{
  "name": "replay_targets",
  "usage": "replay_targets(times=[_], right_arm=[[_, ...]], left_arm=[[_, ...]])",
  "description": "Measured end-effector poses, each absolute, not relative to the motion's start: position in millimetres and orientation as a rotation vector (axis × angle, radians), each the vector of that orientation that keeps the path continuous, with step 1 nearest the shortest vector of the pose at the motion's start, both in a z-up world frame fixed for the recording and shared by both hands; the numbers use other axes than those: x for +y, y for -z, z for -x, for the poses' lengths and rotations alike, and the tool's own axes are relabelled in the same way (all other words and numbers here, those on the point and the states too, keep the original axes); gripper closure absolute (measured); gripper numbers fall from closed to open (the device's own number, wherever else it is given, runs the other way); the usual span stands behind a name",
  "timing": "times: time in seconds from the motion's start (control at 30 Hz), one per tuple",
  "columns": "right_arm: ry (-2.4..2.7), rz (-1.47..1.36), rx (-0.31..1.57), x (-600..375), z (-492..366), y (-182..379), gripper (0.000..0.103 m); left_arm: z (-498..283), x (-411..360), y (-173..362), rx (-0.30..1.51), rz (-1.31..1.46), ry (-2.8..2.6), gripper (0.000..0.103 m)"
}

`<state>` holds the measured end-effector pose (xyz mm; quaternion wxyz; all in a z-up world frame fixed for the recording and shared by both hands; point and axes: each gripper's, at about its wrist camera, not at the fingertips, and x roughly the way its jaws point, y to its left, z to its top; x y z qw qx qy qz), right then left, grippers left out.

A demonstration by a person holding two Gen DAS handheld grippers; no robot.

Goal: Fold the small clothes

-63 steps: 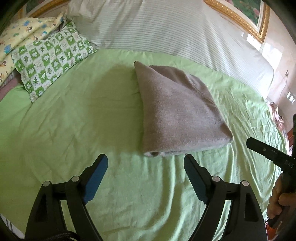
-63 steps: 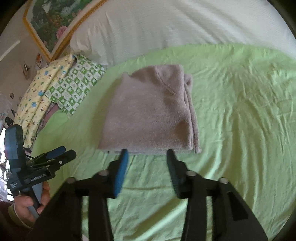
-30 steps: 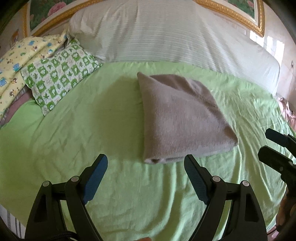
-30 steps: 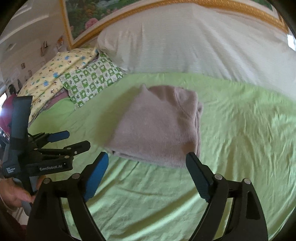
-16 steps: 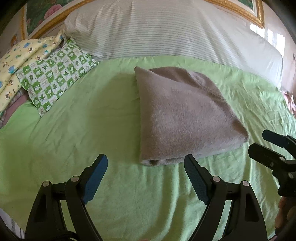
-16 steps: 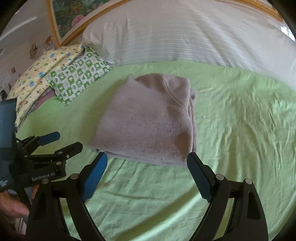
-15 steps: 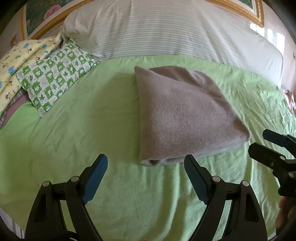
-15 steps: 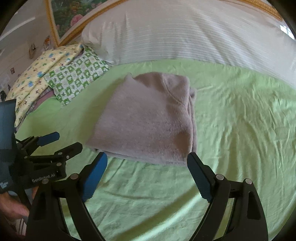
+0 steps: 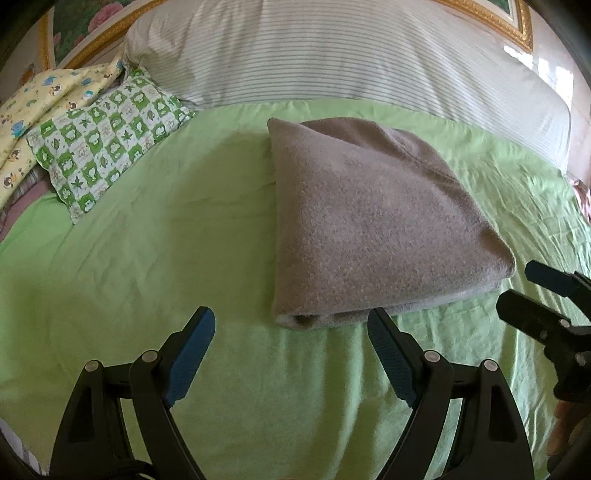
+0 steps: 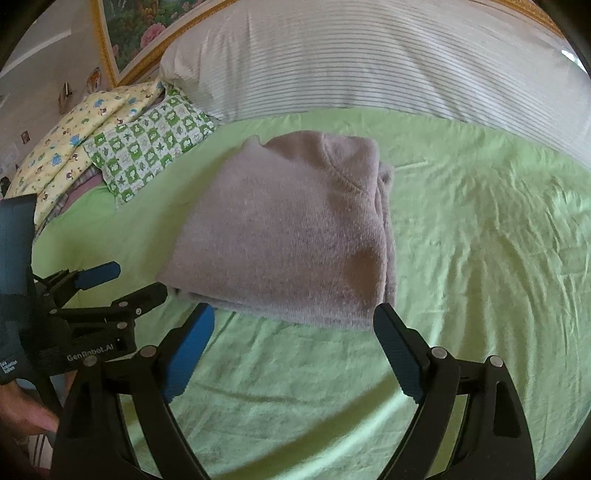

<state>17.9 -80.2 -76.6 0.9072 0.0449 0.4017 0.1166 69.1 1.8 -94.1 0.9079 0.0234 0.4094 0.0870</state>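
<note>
A grey fleece garment (image 9: 373,229) lies folded into a compact rectangle on the green bedsheet (image 9: 155,229); it also shows in the right wrist view (image 10: 295,236). My left gripper (image 9: 291,332) is open and empty, just in front of the garment's near folded edge. My right gripper (image 10: 293,325) is open and empty, just short of the garment's near edge. Each gripper shows in the other's view: the right one at the right edge (image 9: 546,306), the left one at the left edge (image 10: 110,288).
A large striped white pillow (image 9: 351,59) lies behind the garment. A green checked pillow (image 9: 107,140) and a yellow printed pillow (image 9: 40,107) lie at the back left. A gold-framed picture (image 10: 140,33) hangs behind the bed.
The right gripper has opened wide from nearly shut. Both grippers have pulled back a little, then edged closer to the garment's near edge. The garment has not moved.
</note>
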Motion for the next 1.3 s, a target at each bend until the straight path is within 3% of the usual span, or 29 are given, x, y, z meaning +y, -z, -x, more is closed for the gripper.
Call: replay_targets(times=[1.3], right_arm=[[-0.253,-0.12,0.814,-77.0,-23.7,74.0,0.015]], left_arm=[[-75.3,-3.4,91.1,0.852,-0.056,-0.161,0.018]])
